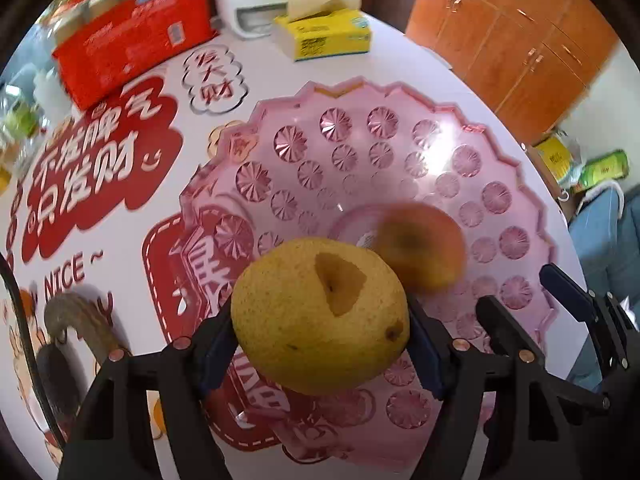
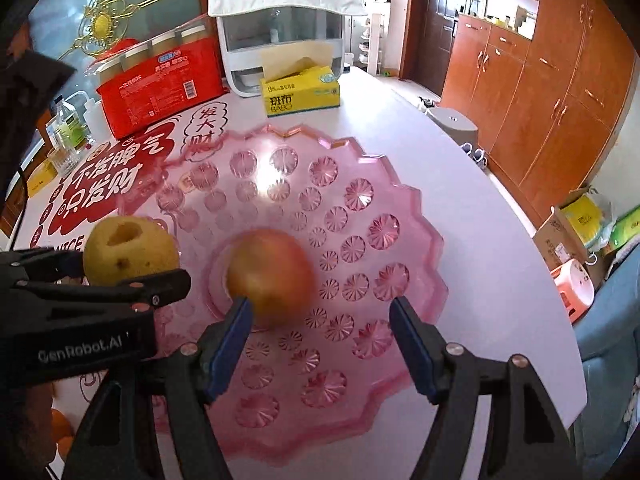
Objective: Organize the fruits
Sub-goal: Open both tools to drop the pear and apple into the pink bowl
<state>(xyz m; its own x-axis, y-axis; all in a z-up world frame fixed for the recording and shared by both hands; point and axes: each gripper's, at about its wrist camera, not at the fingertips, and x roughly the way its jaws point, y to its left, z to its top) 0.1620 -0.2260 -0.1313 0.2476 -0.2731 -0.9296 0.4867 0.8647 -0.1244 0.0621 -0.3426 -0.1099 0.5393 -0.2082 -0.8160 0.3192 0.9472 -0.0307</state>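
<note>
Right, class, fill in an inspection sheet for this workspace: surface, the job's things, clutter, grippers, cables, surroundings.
Surface: white table with red printed graphics.
Job's things: pink plate; apple, blurred, at its centre; pear held above the plate's near edge.
Clutter: red package, tissue box, white container, bottles.
Grippers: left gripper shut on pear; right gripper open, empty, by the apple.
Cables: black cable at the left edge.
Surroundings: wooden cabinets, cardboard box.
</note>
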